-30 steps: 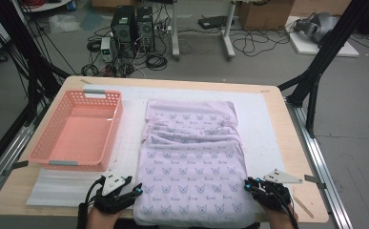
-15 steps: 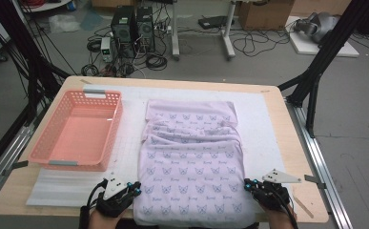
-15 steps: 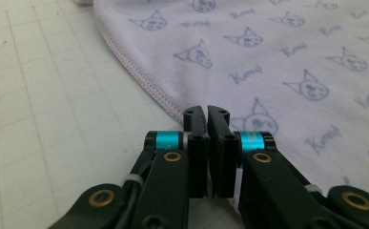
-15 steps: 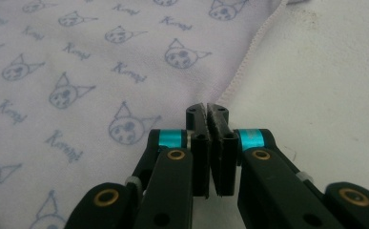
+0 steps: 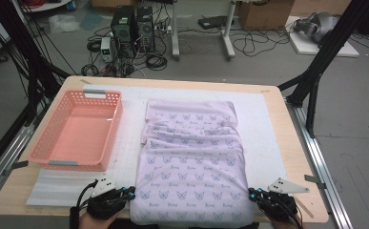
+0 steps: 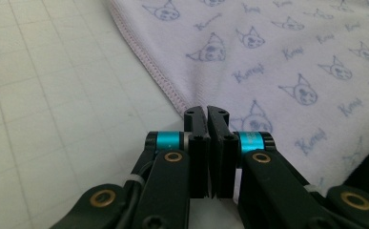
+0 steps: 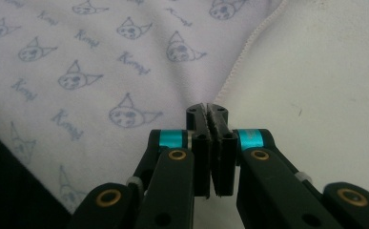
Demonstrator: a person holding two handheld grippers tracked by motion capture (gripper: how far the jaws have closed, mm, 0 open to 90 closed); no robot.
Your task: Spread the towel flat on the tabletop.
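So the lilac towel [image 5: 194,167] lies flat mid-table on the white mat [image 5: 258,119], long axis running straight away from me. My left gripper [image 5: 125,194] and right gripper [image 5: 253,193] each sit at a near corner, jaws pinched closed on its hem.

My hands are cut off by the near edge of the high view. The near hem of the lilac cloth printed with small cat faces [image 5: 191,167] hangs over the table edge, out of sight. Whether any fabric sits between my left gripper [image 6: 207,114] jaws, I honestly cannot tell.
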